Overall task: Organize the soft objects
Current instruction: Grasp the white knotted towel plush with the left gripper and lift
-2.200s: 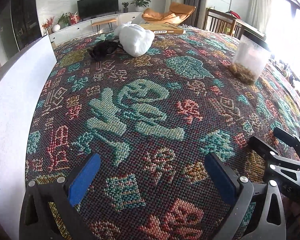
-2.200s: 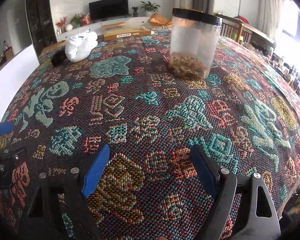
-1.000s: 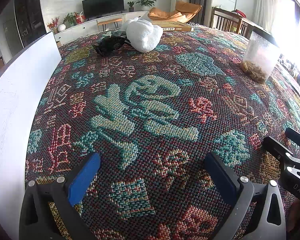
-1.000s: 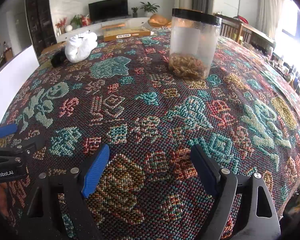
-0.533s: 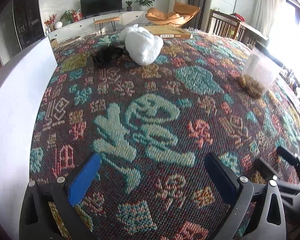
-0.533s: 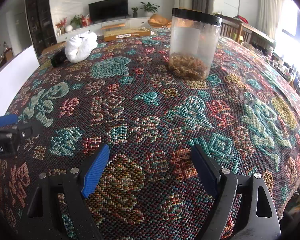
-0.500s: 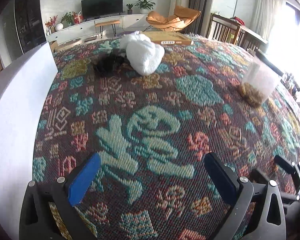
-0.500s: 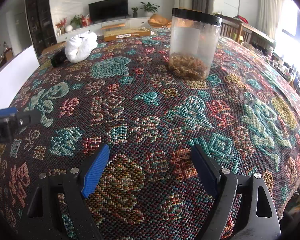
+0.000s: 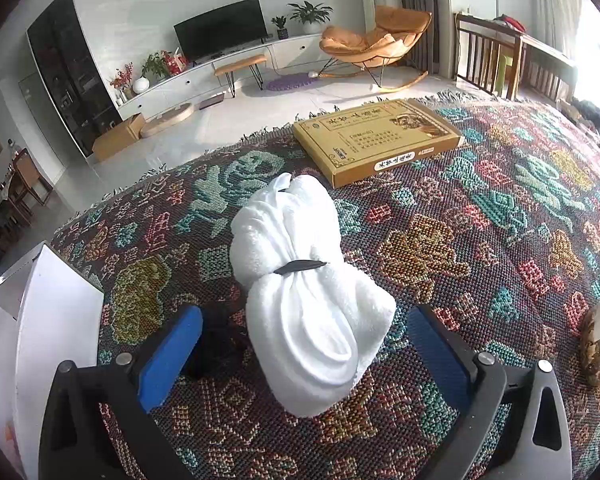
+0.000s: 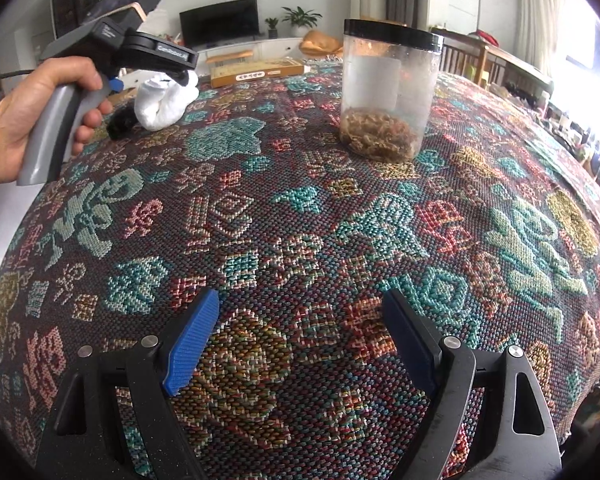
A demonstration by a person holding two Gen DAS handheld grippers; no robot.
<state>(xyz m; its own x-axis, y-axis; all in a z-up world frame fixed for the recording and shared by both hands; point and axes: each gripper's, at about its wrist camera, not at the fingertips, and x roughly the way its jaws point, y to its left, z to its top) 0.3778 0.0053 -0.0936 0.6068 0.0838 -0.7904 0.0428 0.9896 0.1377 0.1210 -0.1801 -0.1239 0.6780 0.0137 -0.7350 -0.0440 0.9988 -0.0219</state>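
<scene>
Left gripper (image 9: 300, 344), jaws spread, straddles the white bundle (image 9: 308, 304) on the cloth (image 9: 460, 240), a black item (image 9: 216, 340) beside it. Right gripper (image 10: 300, 344), jaws spread, empty, well short of the jar (image 10: 388, 88).

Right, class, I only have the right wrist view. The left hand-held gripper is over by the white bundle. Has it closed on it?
Observer: No. The left wrist view shows the left hand-held gripper open, with the white towel bundle between its jaws and a gap on each side.
Operator: Is the bundle tied?
Observer: Yes, a thin black band cinches its middle.
Operator: And the dark thing next to it?
Observer: That black soft item also lies inside the jaws, on the bundle's left, so closing now would probably catch both.
</scene>
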